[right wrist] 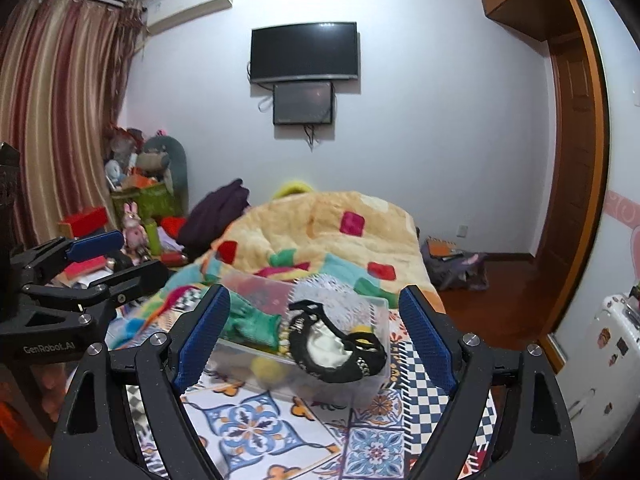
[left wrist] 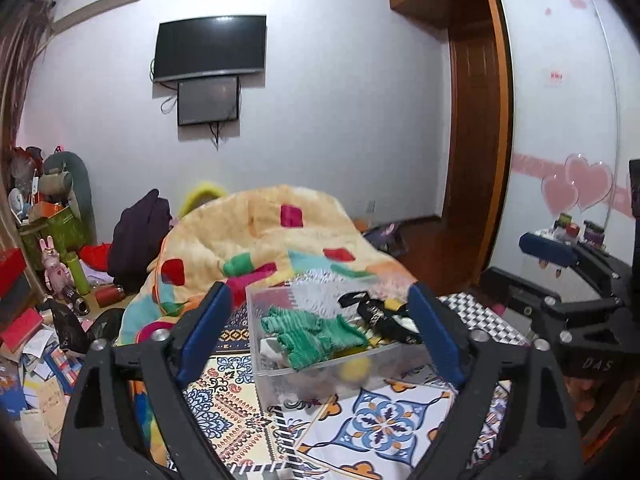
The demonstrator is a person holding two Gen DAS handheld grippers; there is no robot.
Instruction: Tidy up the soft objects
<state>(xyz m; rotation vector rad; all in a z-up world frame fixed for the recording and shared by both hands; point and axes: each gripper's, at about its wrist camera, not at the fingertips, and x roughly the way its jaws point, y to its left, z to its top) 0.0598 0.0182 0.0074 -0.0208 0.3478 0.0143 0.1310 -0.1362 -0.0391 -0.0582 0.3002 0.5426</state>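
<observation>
A clear plastic bin point(left wrist: 280, 376) point(right wrist: 372, 384) sits on the patterned bedsheet. It holds a green knitted piece point(left wrist: 316, 336) point(right wrist: 252, 322), black and white socks point(left wrist: 380, 312) point(right wrist: 340, 344), a yellow ball point(left wrist: 354, 368) point(right wrist: 266, 368) and a white fuzzy item point(left wrist: 320, 292) point(right wrist: 336, 288). My left gripper point(left wrist: 320, 328) is open and empty, its jaws standing either side of the bin, short of it. My right gripper point(right wrist: 316, 332) is open and empty in the same stance. Each gripper shows at the edge of the other's view.
A crumpled orange patchwork blanket point(left wrist: 256, 240) point(right wrist: 320, 232) lies behind the bin. Clutter, boxes and toys point(left wrist: 52, 264) fill the floor at left. A TV point(right wrist: 304, 52) hangs on the far wall. A wooden door point(right wrist: 572, 152) is at right.
</observation>
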